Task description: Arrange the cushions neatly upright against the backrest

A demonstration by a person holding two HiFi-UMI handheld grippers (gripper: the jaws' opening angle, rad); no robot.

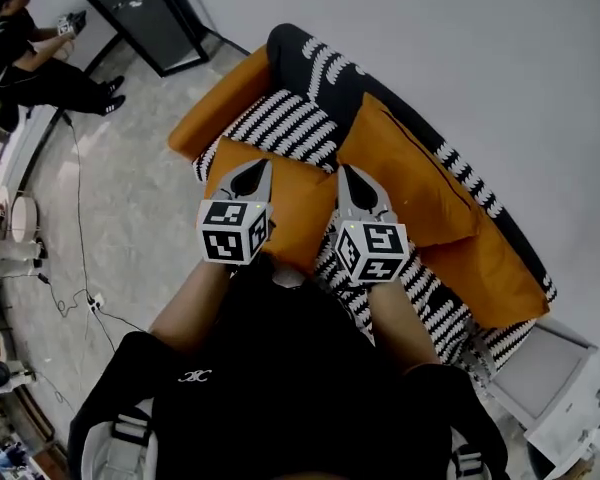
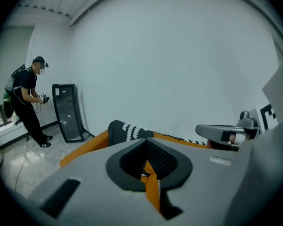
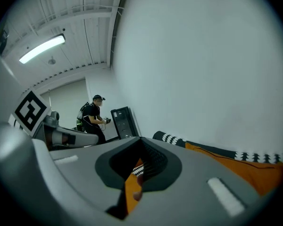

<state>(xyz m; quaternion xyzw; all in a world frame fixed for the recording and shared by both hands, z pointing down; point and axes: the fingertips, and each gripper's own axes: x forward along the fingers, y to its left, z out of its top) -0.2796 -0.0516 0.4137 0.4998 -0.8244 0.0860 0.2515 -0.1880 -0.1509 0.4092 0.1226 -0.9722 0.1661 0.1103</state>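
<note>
Left tool (image 1: 260, 168), right tool (image 1: 346, 171) pinch orange cushion (image 1: 298, 213) over striped sofa (image 1: 290, 128) by wall (image 1: 480, 48).

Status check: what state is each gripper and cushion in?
left gripper: shut on the edge of the front orange cushion
right gripper: shut on it too
front orange cushion: held by both grippers, clear of the backrest
middle orange cushion: leaning on the backrest
end orange cushion: slumped low beside it

A person (image 1: 25, 53) is beside a black cabinet (image 1: 145, 13).
</note>
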